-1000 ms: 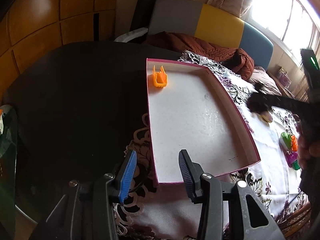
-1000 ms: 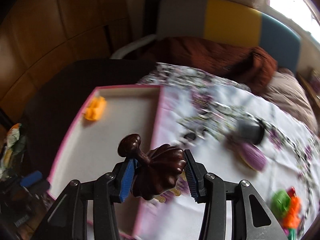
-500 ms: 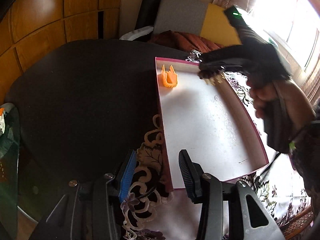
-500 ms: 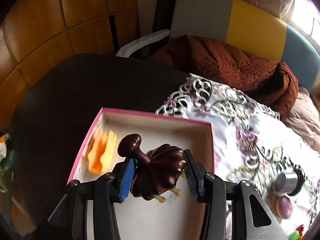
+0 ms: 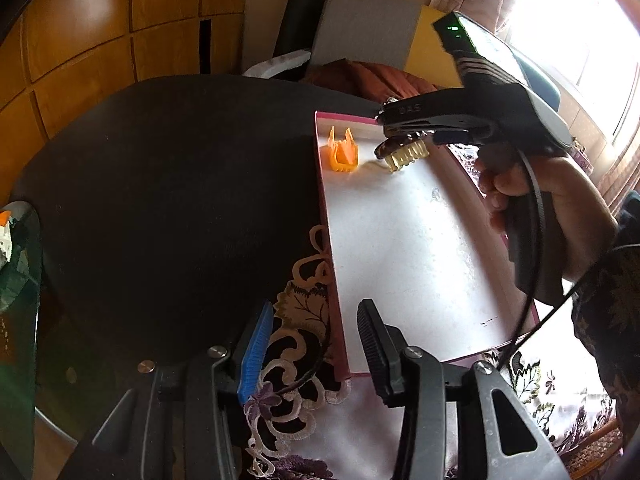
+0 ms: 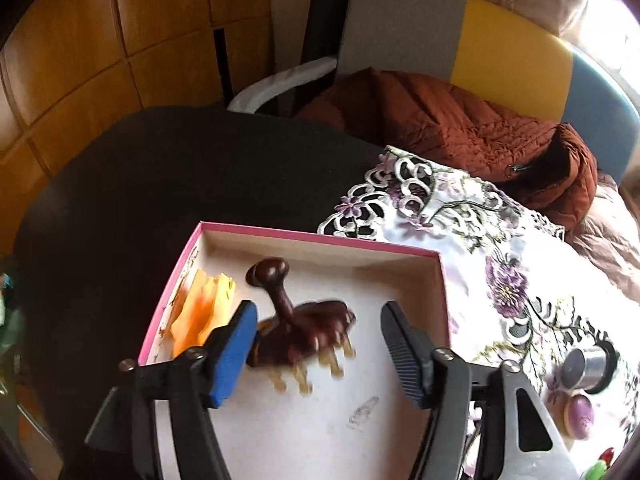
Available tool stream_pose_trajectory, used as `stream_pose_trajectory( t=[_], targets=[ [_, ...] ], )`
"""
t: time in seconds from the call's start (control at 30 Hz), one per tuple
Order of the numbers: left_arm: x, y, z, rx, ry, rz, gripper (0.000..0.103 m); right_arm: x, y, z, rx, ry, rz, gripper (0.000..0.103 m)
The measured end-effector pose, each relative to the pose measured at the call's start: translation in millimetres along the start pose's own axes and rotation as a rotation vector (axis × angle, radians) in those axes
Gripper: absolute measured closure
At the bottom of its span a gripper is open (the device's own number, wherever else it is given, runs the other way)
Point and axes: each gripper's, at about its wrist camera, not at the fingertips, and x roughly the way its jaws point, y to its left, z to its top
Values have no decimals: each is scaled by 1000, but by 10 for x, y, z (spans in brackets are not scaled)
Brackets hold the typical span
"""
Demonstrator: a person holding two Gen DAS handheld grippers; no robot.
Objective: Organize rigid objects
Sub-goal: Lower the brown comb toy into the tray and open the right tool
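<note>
We see the release step: the right gripper's (image 6: 318,344) jaws are opening, the brown hair claw clip (image 6: 300,330) dropping between them into the pink-rimmed box (image 6: 320,237), beside the orange clip (image 6: 200,312). Next we judge withdrawal. The left gripper (image 5: 316,344) hangs part-open, empty.

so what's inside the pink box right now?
Two things inside the pink box: an orange clip in the far left corner, and a brown brush beside it, between the opening jaws of the right gripper. The floor under the brush is hidden.
</note>
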Motion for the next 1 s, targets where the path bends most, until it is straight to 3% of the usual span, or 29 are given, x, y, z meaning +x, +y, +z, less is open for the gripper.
stream_pose_trajectory(
  t=[0.47, 1.0],
  targets=[
    [-183, -188, -60, 43, -32, -4, 59, -697, -400, -480, 19, -85, 5, 30],
    [-261, -412, -48, 116, -55, -17, 59, -1311, -1210, -1193, 52, -116, -134, 28]
  ],
)
